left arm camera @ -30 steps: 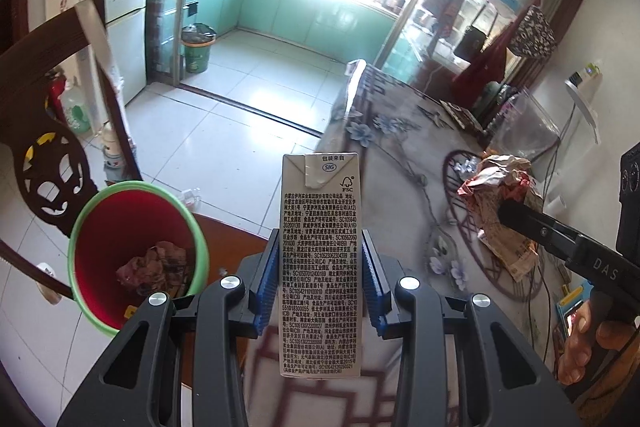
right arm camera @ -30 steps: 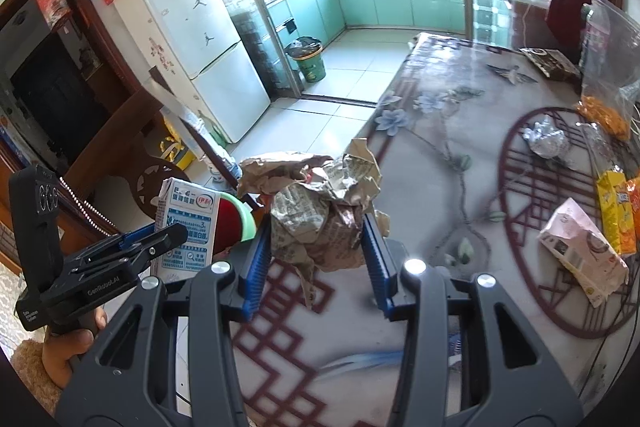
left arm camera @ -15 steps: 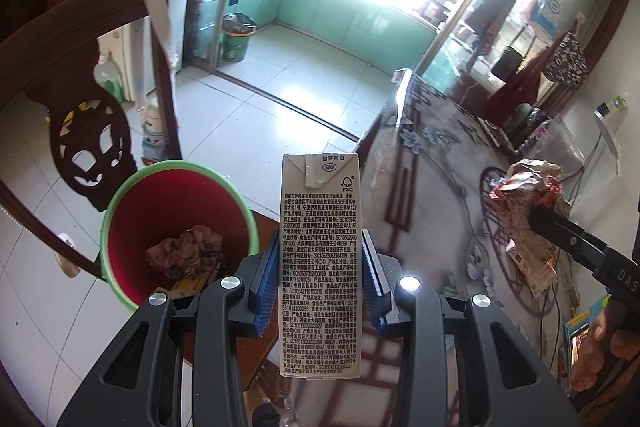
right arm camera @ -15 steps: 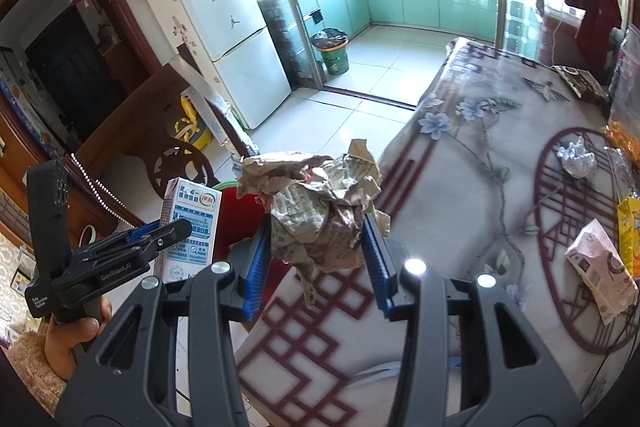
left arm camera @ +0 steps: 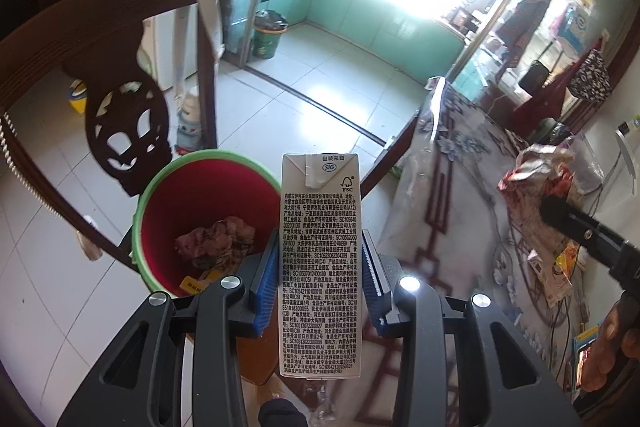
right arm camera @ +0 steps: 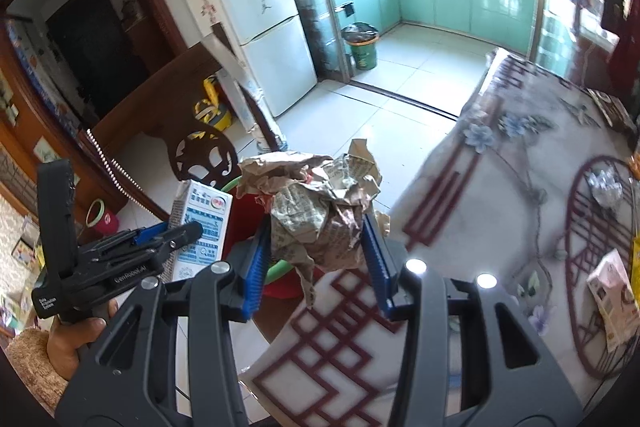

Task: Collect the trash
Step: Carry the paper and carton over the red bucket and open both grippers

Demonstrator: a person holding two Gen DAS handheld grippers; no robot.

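Observation:
My left gripper (left arm camera: 320,267) is shut on an upright white milk carton (left arm camera: 320,259), held near the right rim of a red bin with a green rim (left arm camera: 172,187) that stands on a wooden chair seat; crumpled trash lies inside. The carton also shows in the right wrist view (right arm camera: 200,227). My right gripper (right arm camera: 316,251) is shut on a crumpled wad of newspaper (right arm camera: 316,211), held over the table edge beside the bin (right arm camera: 280,273). The wad also shows in the left wrist view (left arm camera: 536,187).
A dark carved chair back (left arm camera: 120,115) curves behind the bin. The table with a patterned cloth (right arm camera: 500,187) carries a foil ball (right arm camera: 604,185) and a snack packet (right arm camera: 612,291). A second bin (right arm camera: 362,47) stands by the kitchen doorway, next to a white fridge (right arm camera: 256,11).
Both grippers have moved left, off the table toward the red bin. The carton now sits by the bin's rim, and the wad is nearer the table edge.

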